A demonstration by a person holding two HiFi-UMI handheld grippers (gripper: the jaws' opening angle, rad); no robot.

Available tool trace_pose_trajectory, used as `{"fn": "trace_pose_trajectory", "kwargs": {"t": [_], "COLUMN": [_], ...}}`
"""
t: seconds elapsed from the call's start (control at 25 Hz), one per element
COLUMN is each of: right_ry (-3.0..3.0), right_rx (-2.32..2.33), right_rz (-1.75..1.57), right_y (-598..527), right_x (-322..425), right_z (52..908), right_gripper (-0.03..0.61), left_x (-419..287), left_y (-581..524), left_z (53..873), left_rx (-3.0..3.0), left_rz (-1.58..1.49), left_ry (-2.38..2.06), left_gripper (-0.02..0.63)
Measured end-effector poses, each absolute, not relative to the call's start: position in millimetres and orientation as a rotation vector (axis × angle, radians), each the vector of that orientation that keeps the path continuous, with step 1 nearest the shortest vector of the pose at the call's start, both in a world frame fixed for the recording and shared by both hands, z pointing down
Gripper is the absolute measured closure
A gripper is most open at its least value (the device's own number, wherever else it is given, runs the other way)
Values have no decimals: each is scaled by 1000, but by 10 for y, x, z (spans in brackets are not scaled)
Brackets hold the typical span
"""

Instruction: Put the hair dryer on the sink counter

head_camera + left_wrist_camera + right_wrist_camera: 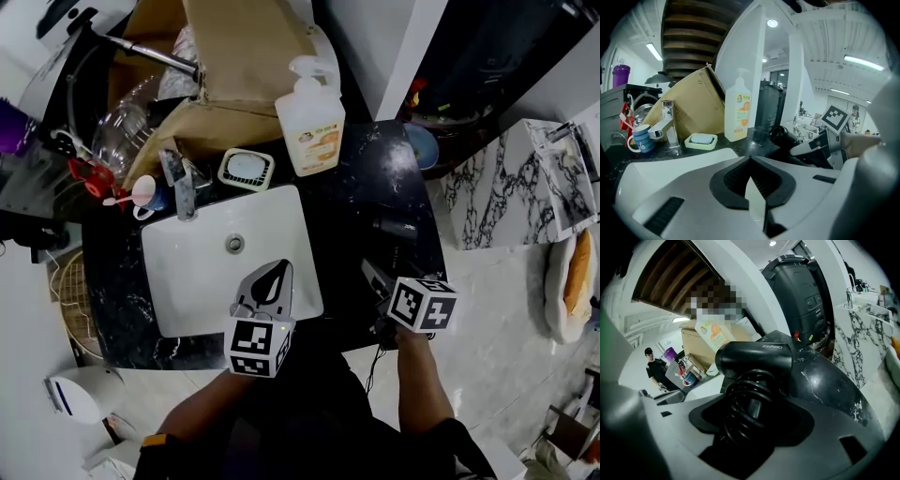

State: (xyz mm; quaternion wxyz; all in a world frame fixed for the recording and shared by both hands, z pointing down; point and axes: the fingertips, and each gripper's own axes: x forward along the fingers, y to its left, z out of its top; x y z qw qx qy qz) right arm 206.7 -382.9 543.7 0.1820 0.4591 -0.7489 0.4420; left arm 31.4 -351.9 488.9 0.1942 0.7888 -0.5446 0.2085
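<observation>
Dryer (pixel 754 359), clamped by its corded handle in your right gripper (pixel 750 425) (left gripper (pixel 753 190) closed together, empty), may roll off the counter (pixel 834 390) if released tilted.

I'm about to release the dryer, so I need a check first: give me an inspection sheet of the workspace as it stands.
Surface: black marble sink counter, bare patch right of the white basin.
Job's things: black hair dryer over that patch; contact with the counter cannot be told.
Clutter: pump bottle, soap dish, faucet, cup, cardboard box, all at the back.
Grippers: right hand-held gripper shut on the dryer's handle; left hand-held gripper shut, empty, over the basin.
Cables: cord coiled round the handle.
Surroundings: marble-patterned cabinet to the right.
</observation>
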Motion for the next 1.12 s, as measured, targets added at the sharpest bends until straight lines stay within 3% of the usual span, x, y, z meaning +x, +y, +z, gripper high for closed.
{"fn": "trace_pose_trajectory", "kwargs": {"t": [1.12], "right_ry": [-1952], "right_rx": [1335], "right_rz": [874], "right_y": [-3792], "right_x": [2213], "right_z": [5602], "right_gripper": [268], "left_x": [401], "left_y": [-3315], "left_z": [4710], "left_rx": [2259], "left_rz": [514], "left_ry": [-1505], "left_gripper": [604]}}
